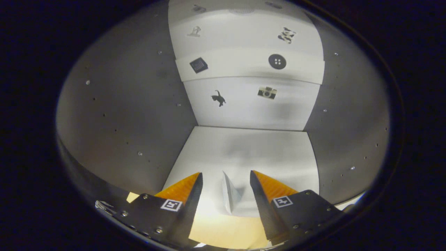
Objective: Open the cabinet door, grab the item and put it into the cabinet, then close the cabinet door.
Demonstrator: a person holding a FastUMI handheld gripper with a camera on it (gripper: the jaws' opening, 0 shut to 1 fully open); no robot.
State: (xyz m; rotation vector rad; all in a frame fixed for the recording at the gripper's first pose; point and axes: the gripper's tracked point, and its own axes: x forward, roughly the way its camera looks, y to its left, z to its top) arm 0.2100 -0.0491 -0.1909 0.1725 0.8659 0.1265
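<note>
White panels line the inside of the cabinet, into which the gripper points. Its two fingers stand apart with a clear gap between them, pressing on nothing. In that gap, just ahead of the fingertips and a little nearer the right one, a small white item with a pointed top stands on the cabinet floor; whether it is folded paper or a small carton cannot be told. Neither finger touches it. Close under the fingers the floor takes on a warm yellowish glow, while farther in it is pale grey-white with a soft shadow.

Beyond the fingers rises the back wall, made of white bands stepped one above another, each bearing small pictures: a black cat and a camera on the lowest band, a dark square and a round black button on the band above, and two more small figures higher still, too blurred to name. Grey side walls flank the fingers on both sides, dotted with rows of small holes.
</note>
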